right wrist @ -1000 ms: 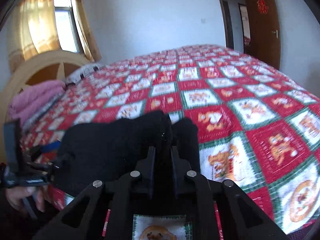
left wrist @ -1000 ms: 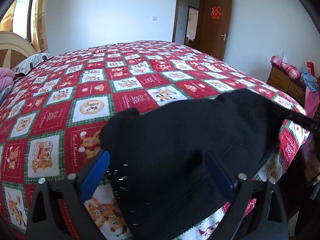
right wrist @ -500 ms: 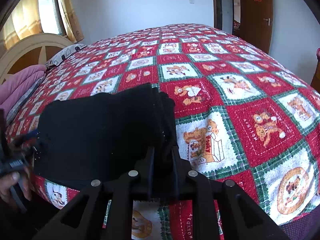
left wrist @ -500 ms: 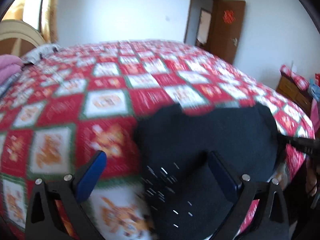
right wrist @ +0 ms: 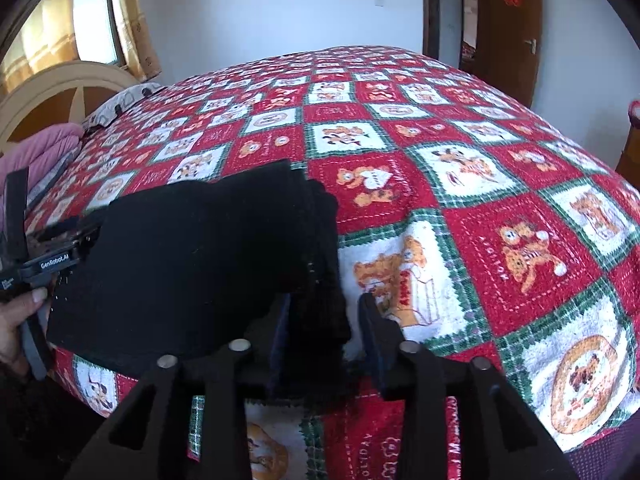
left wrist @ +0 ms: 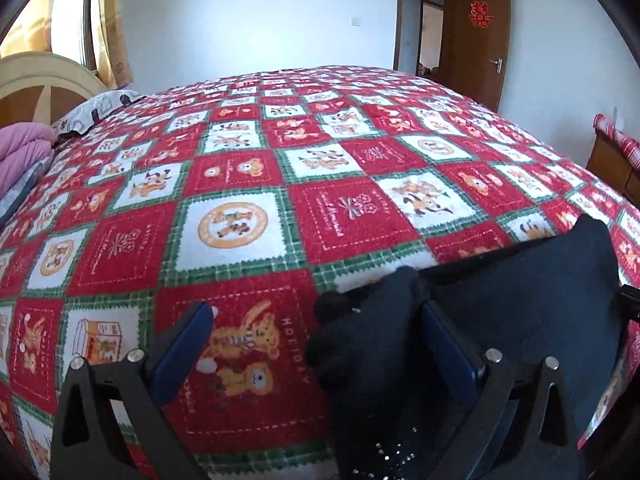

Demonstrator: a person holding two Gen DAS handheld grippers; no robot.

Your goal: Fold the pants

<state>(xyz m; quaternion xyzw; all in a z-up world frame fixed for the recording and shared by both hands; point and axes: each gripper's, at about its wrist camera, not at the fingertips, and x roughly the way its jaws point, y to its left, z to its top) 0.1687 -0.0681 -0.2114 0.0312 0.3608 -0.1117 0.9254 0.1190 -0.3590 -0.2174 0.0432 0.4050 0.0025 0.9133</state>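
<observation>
Pants: your black pants [right wrist: 200,248] lie folded into a thick stack at the near edge of the bed [left wrist: 248,184], on the red, white and green checked bedspread.
Left gripper: your left gripper [left wrist: 316,344] sits at the left end of the stack with its fingers [left wrist: 184,344] spread wide; a bunched black corner of the pants lies between them, against the right finger, and the left finger is over bare bedspread.
Right gripper: your right gripper [right wrist: 324,336] has its fingers parted a little around the right-hand corner of the stack; the cloth sits against the left finger, with a gap before the right one.
Hand: your left hand [right wrist: 16,320] shows at the bed's near left edge, holding the other tool.
Around you: a wooden headboard [left wrist: 36,92], a patterned pillow [left wrist: 96,108] and pink bedding [left wrist: 24,152] are at the far left corner of the bed.
Further off: a brown door [left wrist: 480,40] stands open, and a wooden cabinet [left wrist: 612,160] is beside the bed's right edge.
</observation>
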